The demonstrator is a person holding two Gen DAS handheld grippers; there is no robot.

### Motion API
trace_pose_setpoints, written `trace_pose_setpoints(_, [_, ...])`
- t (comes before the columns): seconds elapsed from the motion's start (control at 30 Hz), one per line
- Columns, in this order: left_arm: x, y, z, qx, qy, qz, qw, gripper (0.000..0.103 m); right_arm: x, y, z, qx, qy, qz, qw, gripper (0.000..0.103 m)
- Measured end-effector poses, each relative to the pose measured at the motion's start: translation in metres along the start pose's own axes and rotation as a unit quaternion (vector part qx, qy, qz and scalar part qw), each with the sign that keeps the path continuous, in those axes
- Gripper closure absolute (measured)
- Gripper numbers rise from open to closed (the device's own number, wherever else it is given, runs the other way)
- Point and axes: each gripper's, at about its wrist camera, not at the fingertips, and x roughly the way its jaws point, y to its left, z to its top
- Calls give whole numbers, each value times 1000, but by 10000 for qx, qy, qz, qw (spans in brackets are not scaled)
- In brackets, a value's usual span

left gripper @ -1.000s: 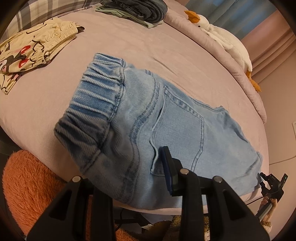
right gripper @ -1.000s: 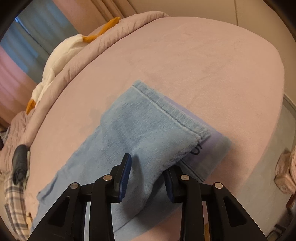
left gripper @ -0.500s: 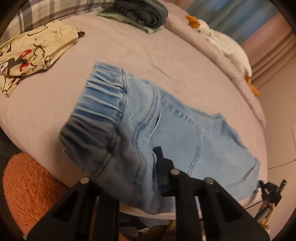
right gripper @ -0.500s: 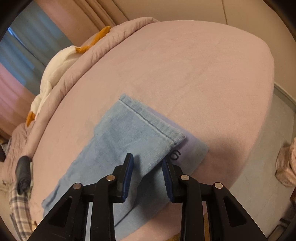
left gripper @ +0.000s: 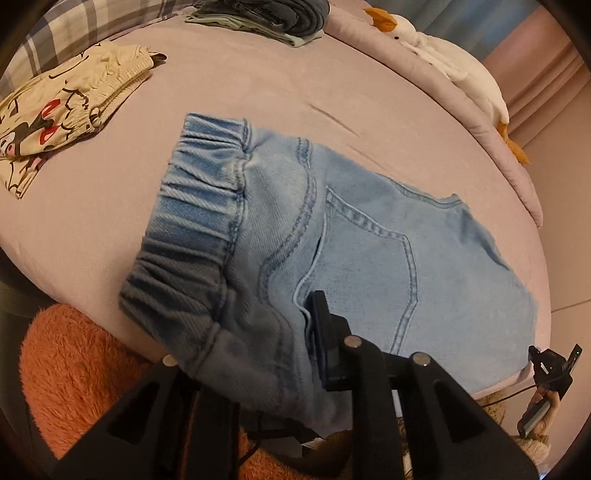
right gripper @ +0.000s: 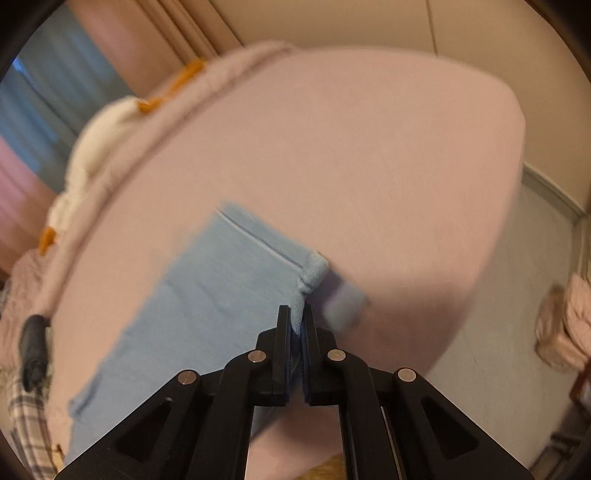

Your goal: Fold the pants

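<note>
Pink bedding covers the bed (left gripper: 229, 96) that carries everything; the light blue denim pants (left gripper: 369, 251) lie along its near edge, folded lengthwise, the elastic waistband toward the left-hand end and spilling a little over the edge above an orange fluffy rug (left gripper: 74, 369). At the far side of the bed sit a cream printed garment (left gripper: 62, 110), a dark stack of folded clothes (left gripper: 273, 14) and a white plush goose (left gripper: 454, 59).

The left tongs (left gripper: 258, 354) sit at the waistband end: the cloth is draped over one finger, hiding it, while the other finger rests on the denim beside the back pocket. The jaws are narrow and easing apart, and whether the pads truly press the cloth I cannot tell. The right tongs (right gripper: 296, 321), at the leg end, are clamped tight on the bunched corner of the hem (right gripper: 312, 271), the cloth pinched between the pads.

The step in hand appears to be taking hold of both ends for the crosswise fold. Next, judging by the layout, the hem end should be lifted and carried toward the waistband, kept level so that the edges line up, while the left end stays pinned and does not slide further off the bed's edge.
</note>
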Motion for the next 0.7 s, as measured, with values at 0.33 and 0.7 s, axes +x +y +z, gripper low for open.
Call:
trace_pose_setpoints(0.33, [8,-5,1,2,-10,67,10000,76,4,9,-7,-299,-240,-279,9989,98])
trace_pose_setpoints(0.7, [11,-8,2,34,-102,-70,9999,65,7,2,-2,-307,-349,-273,9985,98])
